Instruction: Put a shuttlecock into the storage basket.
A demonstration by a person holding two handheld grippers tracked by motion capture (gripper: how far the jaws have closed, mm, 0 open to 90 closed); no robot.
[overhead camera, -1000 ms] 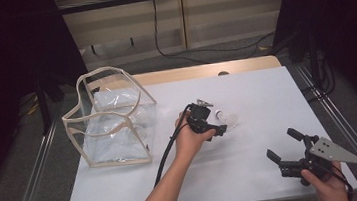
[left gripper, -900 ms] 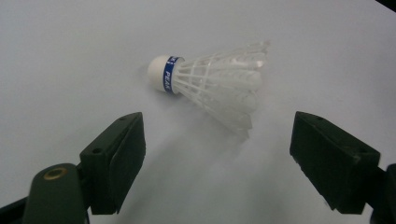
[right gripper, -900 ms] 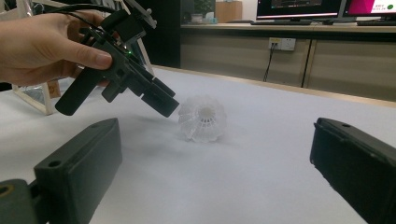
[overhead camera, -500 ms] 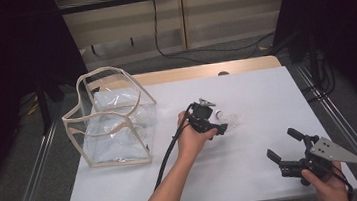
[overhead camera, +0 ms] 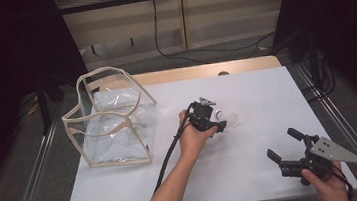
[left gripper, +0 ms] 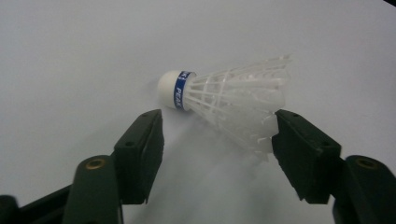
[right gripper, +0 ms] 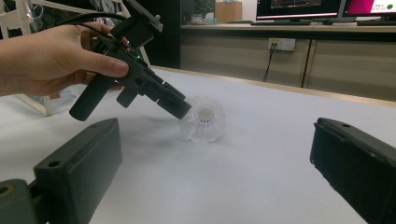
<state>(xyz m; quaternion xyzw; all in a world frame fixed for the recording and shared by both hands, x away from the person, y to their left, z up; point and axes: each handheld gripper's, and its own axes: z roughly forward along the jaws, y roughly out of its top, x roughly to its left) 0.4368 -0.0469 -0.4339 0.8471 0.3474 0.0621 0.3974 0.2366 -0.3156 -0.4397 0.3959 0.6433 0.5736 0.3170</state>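
1. The shuttlecock [left gripper: 224, 105] lies on its side at the centre of the white surface [overhead camera: 266, 96], not yet lifted.
2. The left hand-held gripper [left gripper: 217, 140] straddles its skirt; the jaws have just been closing, one pad at the feathers, no firm clamp yet.
3. The right hand-held gripper [overhead camera: 292, 149] waits released at lower right.
4. The high view adds a clear bag [overhead camera: 113, 122] at left, possibly the destination.
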